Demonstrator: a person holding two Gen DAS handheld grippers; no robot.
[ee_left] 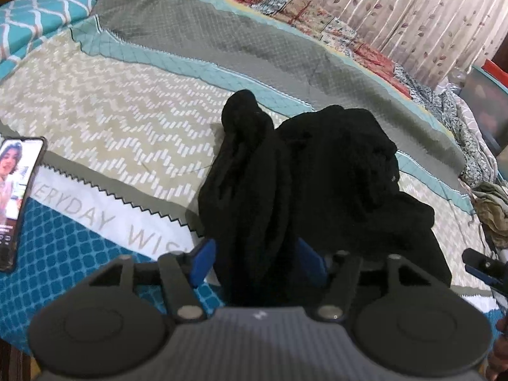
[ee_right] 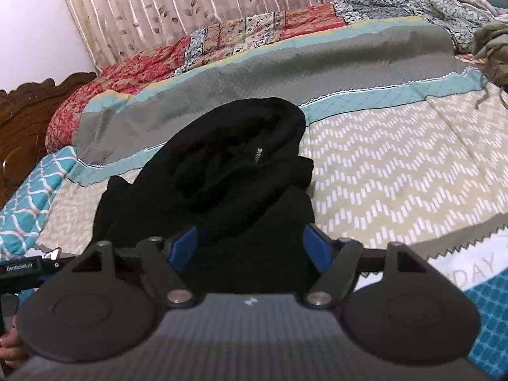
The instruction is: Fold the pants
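Black pants (ee_left: 317, 174) lie bunched in a heap on the patterned bedspread (ee_left: 111, 127). In the right wrist view the pants (ee_right: 228, 165) show a small metal zipper (ee_right: 258, 154) near the top of the heap. My left gripper (ee_left: 255, 262) is open, and a fold of the black cloth runs down between its blue pads (ee_left: 203, 263) without being pinched. My right gripper (ee_right: 250, 249) is open wider, its blue pads (ee_right: 317, 250) standing on either side of the near end of the heap. Part of the other gripper shows at each frame's edge.
A phone (ee_left: 16, 203) with a lit screen lies on the bedspread to the left. A red patchwork quilt (ee_right: 222, 38) is bunched along the far side before a leaf-print curtain. An olive garment (ee_right: 495, 50) lies far right. A wooden headboard (ee_right: 25, 120) stands at the left.
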